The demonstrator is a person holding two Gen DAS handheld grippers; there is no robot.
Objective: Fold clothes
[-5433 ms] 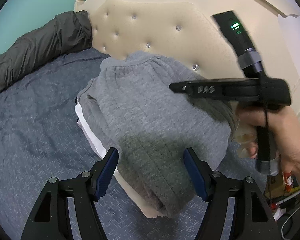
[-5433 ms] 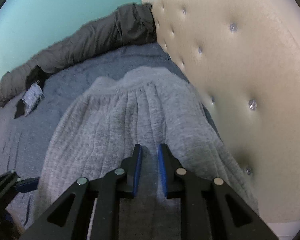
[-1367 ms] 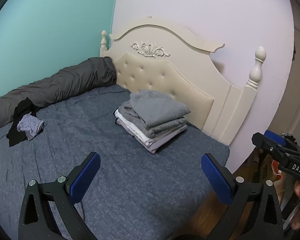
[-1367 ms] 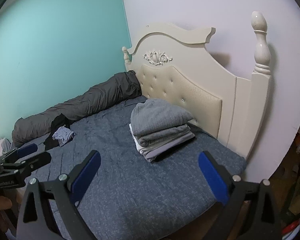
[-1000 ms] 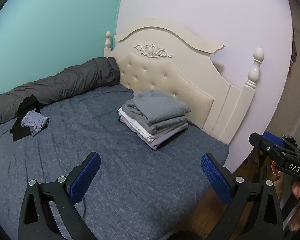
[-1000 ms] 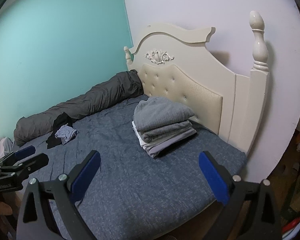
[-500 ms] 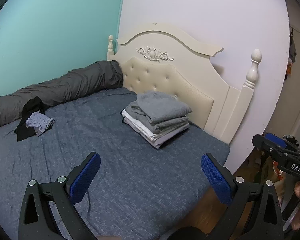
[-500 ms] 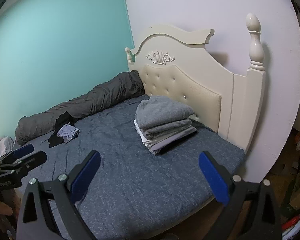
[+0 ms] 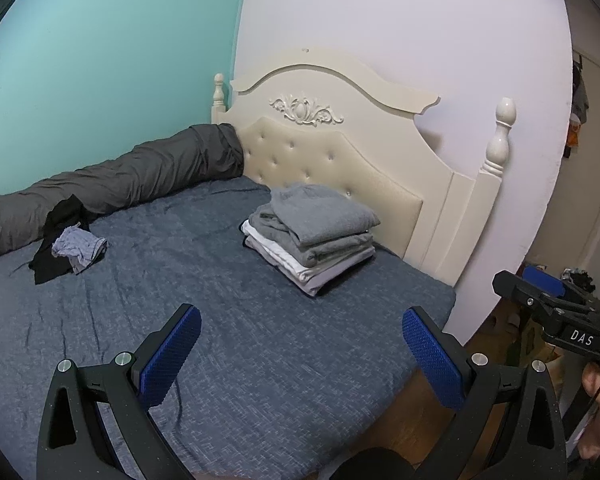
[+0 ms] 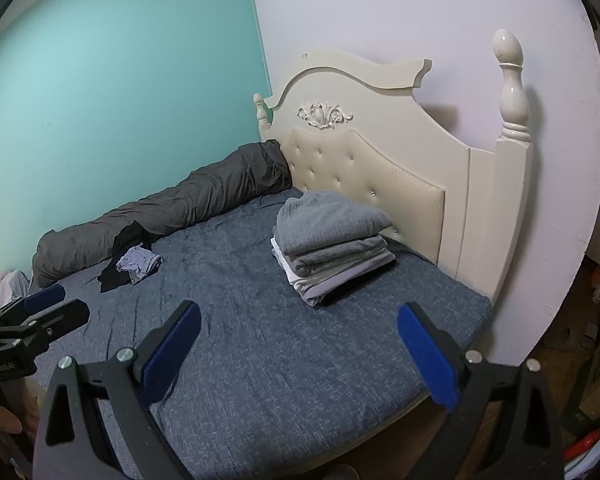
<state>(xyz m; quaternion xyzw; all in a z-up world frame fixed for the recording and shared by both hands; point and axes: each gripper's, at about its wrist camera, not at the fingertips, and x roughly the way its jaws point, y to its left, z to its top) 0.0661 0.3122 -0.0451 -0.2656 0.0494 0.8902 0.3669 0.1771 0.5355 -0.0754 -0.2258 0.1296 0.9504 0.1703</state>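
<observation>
Both your grippers hang released and empty off the foot of the bed (image 9: 260,360), jaws spread wide: the left gripper (image 9: 300,354) and the right gripper (image 10: 298,354). The next garments to fold, a crumpled pale blue piece (image 9: 80,248) on a black one (image 9: 50,268), lie ahead and to your left, near the dark rolled duvet (image 9: 140,172). Your left hand looks nearer. The folded stack (image 9: 312,236) sits by the headboard (image 9: 340,160), well apart.
</observation>
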